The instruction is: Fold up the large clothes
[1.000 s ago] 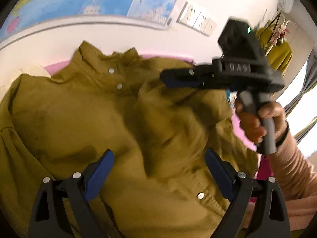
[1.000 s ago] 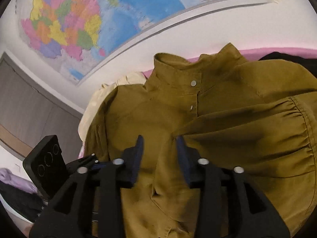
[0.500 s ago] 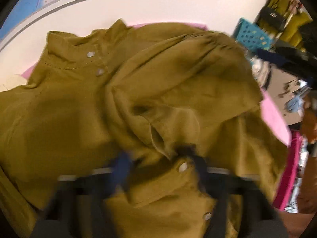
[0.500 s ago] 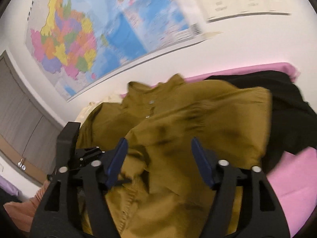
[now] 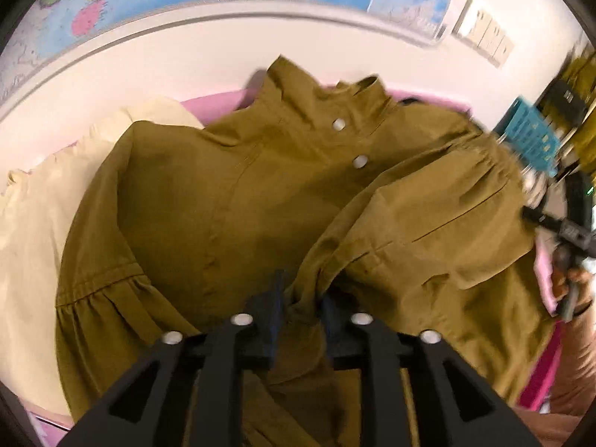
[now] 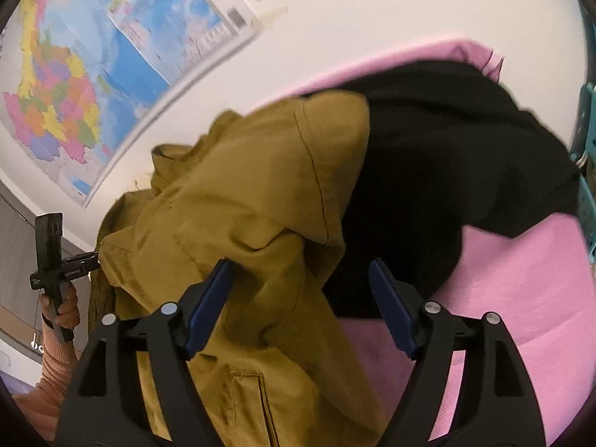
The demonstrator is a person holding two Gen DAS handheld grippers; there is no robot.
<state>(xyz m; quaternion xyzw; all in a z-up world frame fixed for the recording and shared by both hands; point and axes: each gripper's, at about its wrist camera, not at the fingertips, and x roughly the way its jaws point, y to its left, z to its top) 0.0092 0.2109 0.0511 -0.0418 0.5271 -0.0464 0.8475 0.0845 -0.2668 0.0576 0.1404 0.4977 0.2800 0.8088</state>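
A second ago the left claw (image 5: pixel 300 307) stood wide over the olive shirt (image 5: pixel 231 201); now it pinches a bunched fold at lower centre of its view, jaws opening slightly. The right claw (image 6: pixel 300 303), then narrow over the shirt front, has spread and shifted to the shirt's edge, jaws closing with cloth between them, black garment (image 6: pixel 439 171) and pink cover (image 6: pixel 521 298) now filling the right of its view.

A wall map (image 6: pixel 74 74) fills the upper left; a teal basket (image 5: pixel 529 138) sits at right; pink tabletop cover (image 6: pixel 521 279) lower right.
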